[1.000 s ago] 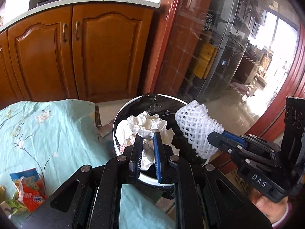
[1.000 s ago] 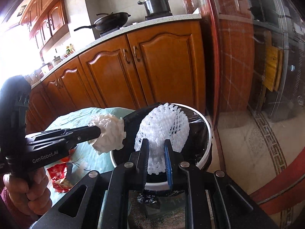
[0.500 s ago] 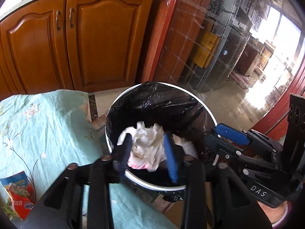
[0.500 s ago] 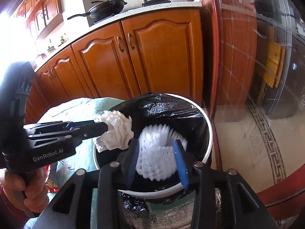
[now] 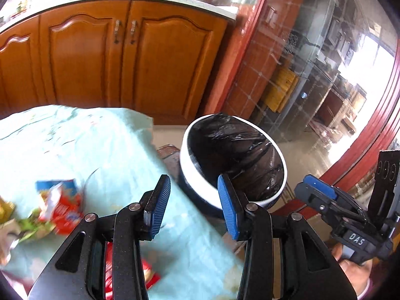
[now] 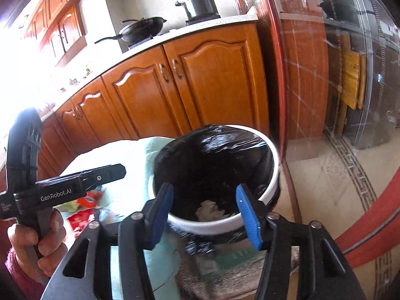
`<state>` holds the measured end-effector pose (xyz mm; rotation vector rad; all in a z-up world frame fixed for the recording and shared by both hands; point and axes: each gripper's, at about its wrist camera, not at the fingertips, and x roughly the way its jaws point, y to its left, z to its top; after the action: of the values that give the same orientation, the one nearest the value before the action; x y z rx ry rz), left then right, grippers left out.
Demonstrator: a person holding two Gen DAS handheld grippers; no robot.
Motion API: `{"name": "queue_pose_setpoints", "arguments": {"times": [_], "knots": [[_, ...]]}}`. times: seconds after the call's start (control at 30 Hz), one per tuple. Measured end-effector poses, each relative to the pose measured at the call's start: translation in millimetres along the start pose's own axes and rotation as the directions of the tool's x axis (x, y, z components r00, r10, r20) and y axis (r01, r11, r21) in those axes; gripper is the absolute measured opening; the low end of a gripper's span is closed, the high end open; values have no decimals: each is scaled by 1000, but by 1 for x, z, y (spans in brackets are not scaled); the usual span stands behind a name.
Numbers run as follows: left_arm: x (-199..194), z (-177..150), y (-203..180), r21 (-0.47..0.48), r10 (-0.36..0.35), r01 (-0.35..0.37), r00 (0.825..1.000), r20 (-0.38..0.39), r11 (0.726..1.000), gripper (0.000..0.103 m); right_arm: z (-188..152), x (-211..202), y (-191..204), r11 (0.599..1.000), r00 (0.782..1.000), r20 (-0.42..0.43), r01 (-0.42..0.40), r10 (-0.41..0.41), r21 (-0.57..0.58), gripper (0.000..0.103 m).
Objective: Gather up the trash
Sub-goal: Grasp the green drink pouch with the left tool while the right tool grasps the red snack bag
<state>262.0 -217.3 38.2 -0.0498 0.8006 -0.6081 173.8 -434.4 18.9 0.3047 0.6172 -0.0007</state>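
Item: snack wrappers [image 5: 60, 207], on the desk [image 5: 100, 150] beside the bin [image 5: 197, 175]. Light, crinkly, slippery; pinch a crumpled fold. Left gripper [image 5: 193, 207] parted, empty; right gripper [image 6: 203, 212] opening, empty.

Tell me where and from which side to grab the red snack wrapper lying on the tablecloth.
Take the red snack wrapper by its raised, crumpled upper fold, coming down from above with the left claw, which is open, empty and nearest. It lies crumpled on the tablecloth, so a side approach would likely snag the cloth. The picture is blurred, so the exact fold is hard to pick out.
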Motion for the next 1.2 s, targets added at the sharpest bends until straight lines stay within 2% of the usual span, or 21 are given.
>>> {"name": "queue_pose_setpoints", "arguments": {"times": [0.1, 0.13, 0.37, 0.73, 1.13, 1.2], "knots": [[-23, -19, 17, -37, 37, -37, 999, 23, 999, 42, -10, -7, 13, 999, 999, 11, -38, 38, 14, 79], [-29, -25, 22, -45, 52, -51, 998, 28, 998, 42, -13, -8, 18, 999, 999, 14, -51, 51, 16, 81], [-70, -61, 58, -96, 124, -118, 991, 52, 988, 42, -32, -12, 54, 991, 991, -7, -132, 132, 17, 81], [-118, -99, 109, -177, 181, -166, 981, 72, 970, 42, -52, -3, 106, 977, 975, -65, -214, 213, -11, 82], [-146, -109, 149, -228, 260, -234, 961, 93, 945, 42, -62, 22, 147, 963, 958, -127, -265, 257, -50, 82], [-148, -107, 153, -234, 271, -243, 958, 95, 941, 47, -61, 26, 149, 963, 957, -134, -266, 258, -52, 82]]}}
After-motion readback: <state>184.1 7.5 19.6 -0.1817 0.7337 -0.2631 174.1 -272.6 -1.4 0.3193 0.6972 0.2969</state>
